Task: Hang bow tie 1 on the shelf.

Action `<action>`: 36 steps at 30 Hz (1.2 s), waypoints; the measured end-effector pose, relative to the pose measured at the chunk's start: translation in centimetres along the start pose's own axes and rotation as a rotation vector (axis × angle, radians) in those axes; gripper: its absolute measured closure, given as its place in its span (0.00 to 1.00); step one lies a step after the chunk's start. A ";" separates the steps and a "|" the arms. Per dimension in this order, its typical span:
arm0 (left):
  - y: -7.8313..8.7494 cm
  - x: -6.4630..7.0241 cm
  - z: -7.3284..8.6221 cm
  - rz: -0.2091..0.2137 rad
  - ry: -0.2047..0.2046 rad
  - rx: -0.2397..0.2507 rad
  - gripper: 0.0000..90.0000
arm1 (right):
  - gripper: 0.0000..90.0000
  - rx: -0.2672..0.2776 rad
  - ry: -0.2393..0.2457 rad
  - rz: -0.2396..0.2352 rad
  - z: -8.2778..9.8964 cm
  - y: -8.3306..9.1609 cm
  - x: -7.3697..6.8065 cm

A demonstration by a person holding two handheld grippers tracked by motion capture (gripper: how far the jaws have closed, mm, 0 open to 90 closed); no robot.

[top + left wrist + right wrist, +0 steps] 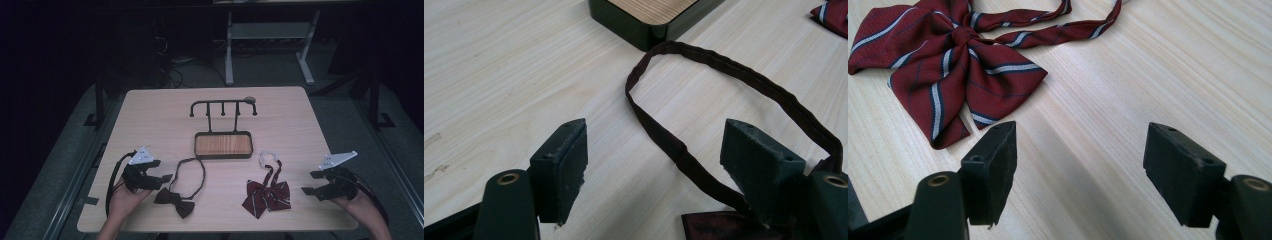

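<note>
Nearest the person, the left gripper [162, 179] rests with jaws wide apart and empty, just beside a dark bow tie [174, 202] whose strap loops between them. The right gripper [310, 183], also wide open and empty, sits near a striped bow tie [266, 195]. Farther back stands a hook stand with a wooden tray [223, 144].

no readable text, label, brand, number or sign anywhere

dark bow tie [724, 225] cut off below
</note>
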State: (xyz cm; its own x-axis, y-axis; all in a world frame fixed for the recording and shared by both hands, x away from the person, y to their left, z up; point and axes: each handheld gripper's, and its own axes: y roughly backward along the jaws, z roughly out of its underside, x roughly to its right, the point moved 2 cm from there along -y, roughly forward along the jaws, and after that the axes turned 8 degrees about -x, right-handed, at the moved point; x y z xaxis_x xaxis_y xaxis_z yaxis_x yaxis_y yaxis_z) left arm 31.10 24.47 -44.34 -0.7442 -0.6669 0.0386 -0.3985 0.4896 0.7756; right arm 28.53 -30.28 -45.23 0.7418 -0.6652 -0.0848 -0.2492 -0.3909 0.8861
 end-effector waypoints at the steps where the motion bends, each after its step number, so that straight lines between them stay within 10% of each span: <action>1: 0.0 0.0 0.0 -0.002 0.000 0.001 0.30 | 0.33 0.001 0.006 0.001 0.0 0.0 0.0; 36: 0.1 0.3 0.0 -0.003 -0.016 -0.001 0.30 | 0.29 -0.004 0.065 0.016 -3.2 0.3 -1.9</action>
State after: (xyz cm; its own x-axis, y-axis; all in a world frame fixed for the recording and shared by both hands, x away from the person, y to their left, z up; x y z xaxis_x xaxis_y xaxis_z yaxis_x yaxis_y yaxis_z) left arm 30.86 24.36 -44.31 -0.7515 -0.6592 0.0265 -0.3998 0.4870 0.7765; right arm 29.01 -27.08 -43.33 0.7766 -0.6286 -0.0416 -0.2586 -0.3783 0.8888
